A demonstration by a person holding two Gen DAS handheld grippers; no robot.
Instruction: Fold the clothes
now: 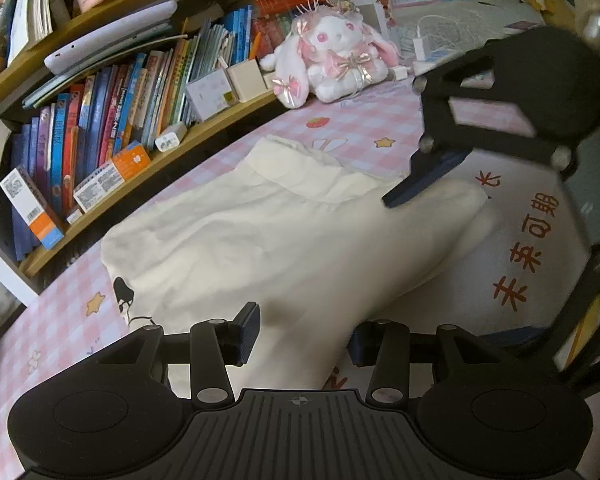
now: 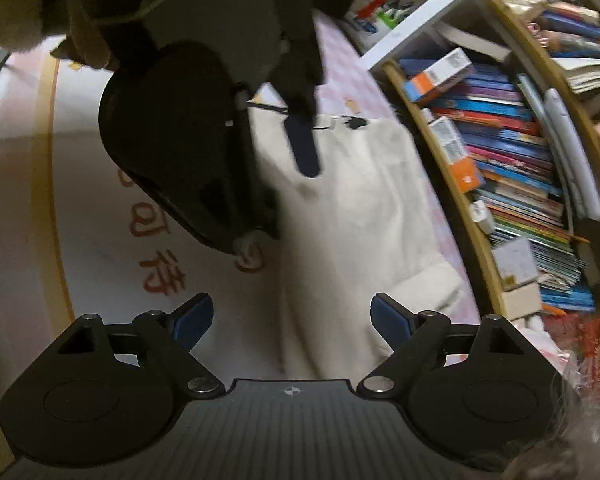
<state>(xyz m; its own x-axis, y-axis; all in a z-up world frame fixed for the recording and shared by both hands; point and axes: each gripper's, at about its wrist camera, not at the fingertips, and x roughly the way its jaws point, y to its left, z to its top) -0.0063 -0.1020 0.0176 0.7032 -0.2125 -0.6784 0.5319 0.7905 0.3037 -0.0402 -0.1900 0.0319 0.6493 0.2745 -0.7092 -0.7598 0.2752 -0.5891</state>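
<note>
A cream-white garment [image 1: 260, 236] lies spread on the pink checked table cover, folded lengthwise; it also shows in the right wrist view [image 2: 352, 216]. My left gripper [image 1: 304, 334] is open, and a fold of the garment passes between its fingers near the front edge. My right gripper [image 2: 292, 316] is open and empty, just above the garment's near end. From the left wrist view the right gripper [image 1: 420, 180] hangs over the garment's far right edge. From the right wrist view the left gripper [image 2: 306, 152] is over the garment's far end.
A wooden bookshelf [image 1: 112, 128] full of books runs along the table's left side, also in the right wrist view [image 2: 512, 168]. A white and pink plush rabbit [image 1: 332, 60] sits at the far end. A white mat with red characters [image 1: 528, 256] lies to the right.
</note>
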